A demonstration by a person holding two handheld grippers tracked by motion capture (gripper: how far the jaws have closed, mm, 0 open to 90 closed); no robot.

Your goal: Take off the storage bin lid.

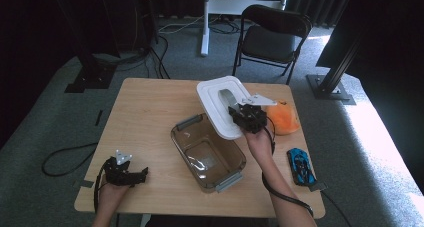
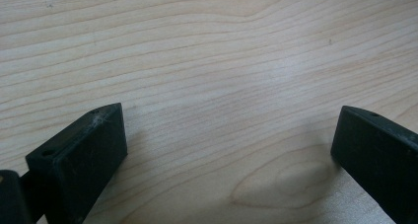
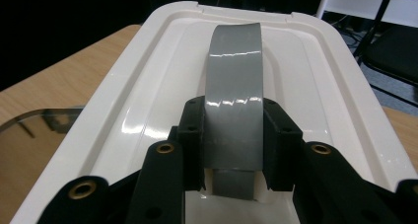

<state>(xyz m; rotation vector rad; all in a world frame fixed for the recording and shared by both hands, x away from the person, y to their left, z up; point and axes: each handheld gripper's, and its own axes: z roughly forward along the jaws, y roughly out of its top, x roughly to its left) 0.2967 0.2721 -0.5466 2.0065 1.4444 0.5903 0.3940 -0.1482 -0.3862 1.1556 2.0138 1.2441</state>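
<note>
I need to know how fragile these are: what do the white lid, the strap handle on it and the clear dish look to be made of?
The white lid looks like glossy moulded plastic, with soft highlights and a raised rim. The strap handle clamped by the right gripper seems to be grey duct tape: smooth sheen, faint creases. The clear dish looks like smoky-tinted glass or hard plastic, with the table visible through it.

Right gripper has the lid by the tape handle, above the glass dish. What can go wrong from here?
1. The right gripper holds the white lid only by its grey tape handle; the tape could peel or flex, letting the lid swing or drop.
2. The lid hangs tilted, partly over the glass dish; lowered like this, an edge could strike the rim.
3. The left gripper rests open on the table, away from the dish, so nothing steadies the dish.
</note>
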